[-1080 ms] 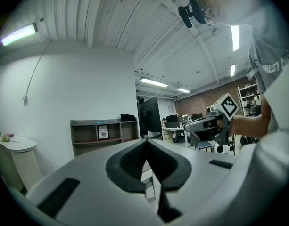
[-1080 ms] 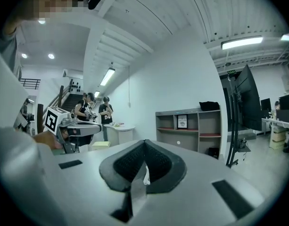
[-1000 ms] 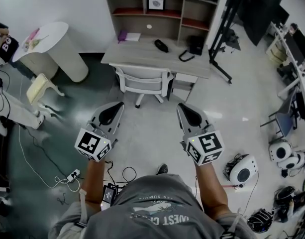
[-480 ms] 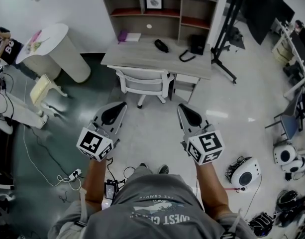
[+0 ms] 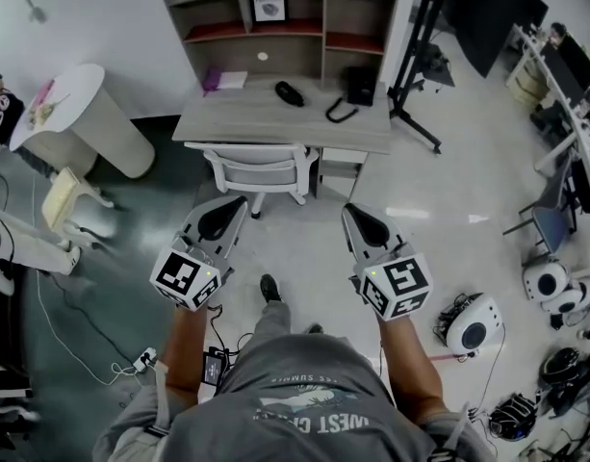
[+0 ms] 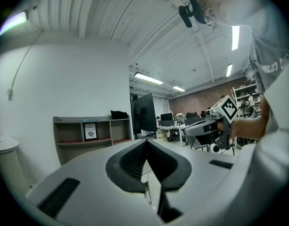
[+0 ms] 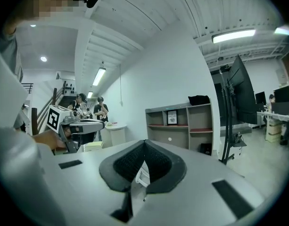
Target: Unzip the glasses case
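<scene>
A small dark oval case (image 5: 289,92) lies on the grey desk (image 5: 275,123) at the far middle of the head view, well ahead of both grippers. My left gripper (image 5: 233,206) and right gripper (image 5: 350,212) are held side by side over the floor, pointing level toward the desk. Both are shut with nothing between the jaws. The left gripper view shows its closed jaws (image 6: 146,143), with the right gripper (image 6: 208,128) beside it. The right gripper view shows its closed jaws (image 7: 144,143) and the left gripper (image 7: 80,124). In both gripper views the case is hidden.
A white chair (image 5: 259,166) stands tucked at the desk's front edge, between me and the case. A shelf unit (image 5: 275,17) rises behind the desk. A black stand (image 5: 415,56) is at the right, a round white table (image 5: 73,104) at the left. Cables (image 5: 141,359) trail on the floor.
The person has stepped forward, and a shoe now shows between the grippers. The desk and chair have come nearer and shifted left in the head view. Both grippers stay shut.
</scene>
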Demonstrator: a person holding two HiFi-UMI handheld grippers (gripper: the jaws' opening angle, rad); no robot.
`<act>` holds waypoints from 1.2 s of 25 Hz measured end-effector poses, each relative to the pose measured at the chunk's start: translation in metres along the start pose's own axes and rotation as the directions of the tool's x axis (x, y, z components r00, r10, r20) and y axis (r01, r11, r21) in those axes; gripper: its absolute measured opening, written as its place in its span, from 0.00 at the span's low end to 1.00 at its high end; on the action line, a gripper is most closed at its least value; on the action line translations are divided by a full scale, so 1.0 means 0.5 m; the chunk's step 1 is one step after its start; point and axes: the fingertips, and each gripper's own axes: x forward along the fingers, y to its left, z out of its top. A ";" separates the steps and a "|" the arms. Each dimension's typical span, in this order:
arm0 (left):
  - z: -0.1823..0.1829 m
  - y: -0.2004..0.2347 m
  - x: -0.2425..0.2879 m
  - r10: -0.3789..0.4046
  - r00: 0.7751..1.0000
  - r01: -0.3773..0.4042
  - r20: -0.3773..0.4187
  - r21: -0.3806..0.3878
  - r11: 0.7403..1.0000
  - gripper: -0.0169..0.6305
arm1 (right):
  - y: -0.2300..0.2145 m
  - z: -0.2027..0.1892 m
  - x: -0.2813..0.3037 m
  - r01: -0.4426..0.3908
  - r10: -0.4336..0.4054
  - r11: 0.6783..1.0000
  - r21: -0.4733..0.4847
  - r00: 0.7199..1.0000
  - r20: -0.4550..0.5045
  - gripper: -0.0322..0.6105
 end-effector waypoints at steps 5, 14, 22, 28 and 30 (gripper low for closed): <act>-0.005 0.069 0.062 -0.050 0.998 0.050 0.030 -0.005 0.999 0.02 | -0.034 0.010 0.057 0.057 -0.057 0.998 -0.008 0.998 -0.010 0.07; -0.010 0.242 0.150 -0.129 0.989 0.130 0.066 -0.014 0.991 0.02 | -0.064 0.041 0.205 0.150 -0.150 0.989 -0.010 0.988 -0.022 0.07; -0.019 0.384 0.197 -0.183 0.979 0.185 0.086 -0.013 0.983 0.02 | -0.070 0.064 0.332 0.213 -0.213 0.977 -0.012 0.977 -0.026 0.07; -0.034 0.481 0.213 -0.191 0.976 0.194 0.105 -0.023 0.981 0.02 | -0.069 0.076 0.419 0.238 -0.239 0.971 -0.028 0.970 -0.038 0.07; -0.040 0.508 0.219 -0.189 0.976 0.193 0.112 -0.029 0.981 0.02 | -0.071 0.078 0.445 0.241 -0.243 0.970 -0.035 0.969 -0.045 0.07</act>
